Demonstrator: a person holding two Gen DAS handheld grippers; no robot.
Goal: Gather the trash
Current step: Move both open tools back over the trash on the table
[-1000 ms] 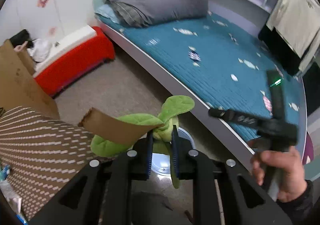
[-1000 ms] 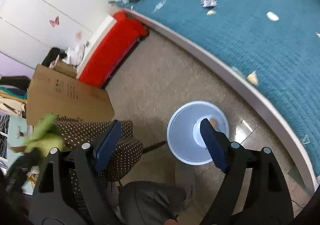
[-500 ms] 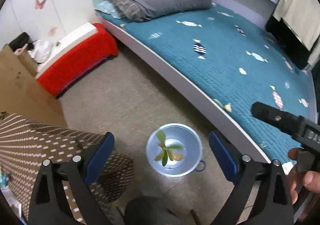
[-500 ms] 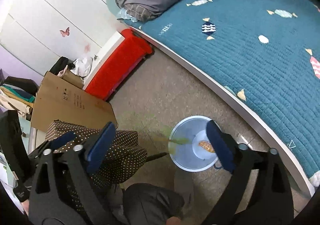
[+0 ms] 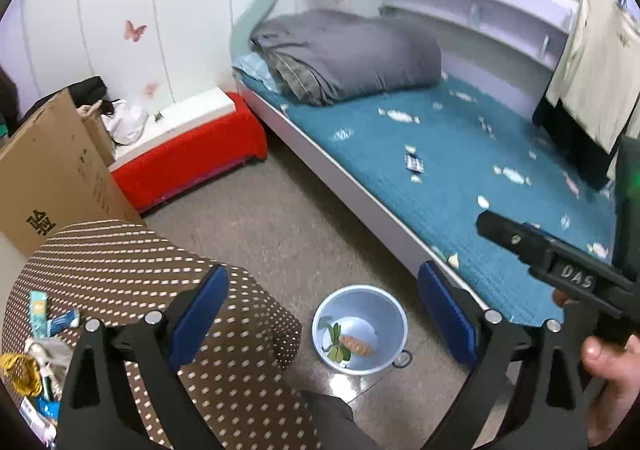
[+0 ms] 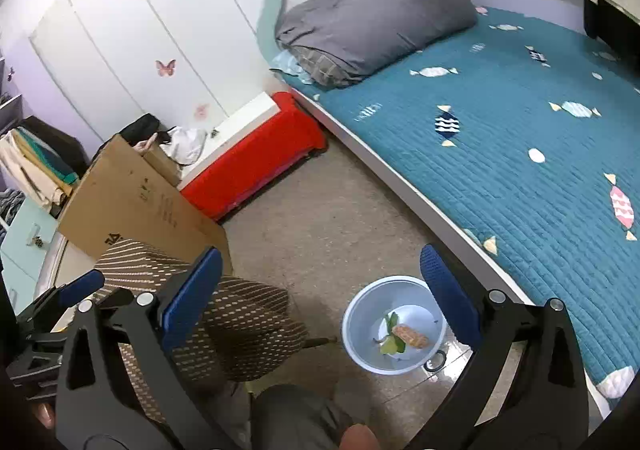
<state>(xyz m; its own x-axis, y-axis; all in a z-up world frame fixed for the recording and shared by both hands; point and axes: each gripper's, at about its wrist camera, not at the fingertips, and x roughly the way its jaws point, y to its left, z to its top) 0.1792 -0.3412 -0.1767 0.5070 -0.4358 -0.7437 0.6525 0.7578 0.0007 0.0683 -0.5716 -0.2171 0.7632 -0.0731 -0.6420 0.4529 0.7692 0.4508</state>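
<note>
bin [image 5: 394, 316]: pale blue, upright, on floor | green leafy scrap [image 5: 335, 344], orange wrapper [image 5: 356, 345]: inside

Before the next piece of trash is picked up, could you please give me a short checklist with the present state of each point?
1. Left gripper open and empty: ok.
2. Right gripper open and empty: ok.
3. Green leafy scrap inside the bin: ok.
4. Orange wrapper inside the bin: ok.
5. Bin upright on the floor with room left: ok.
6. Trash left to collect: not ok, packets lie on the dotted cloth.
</note>
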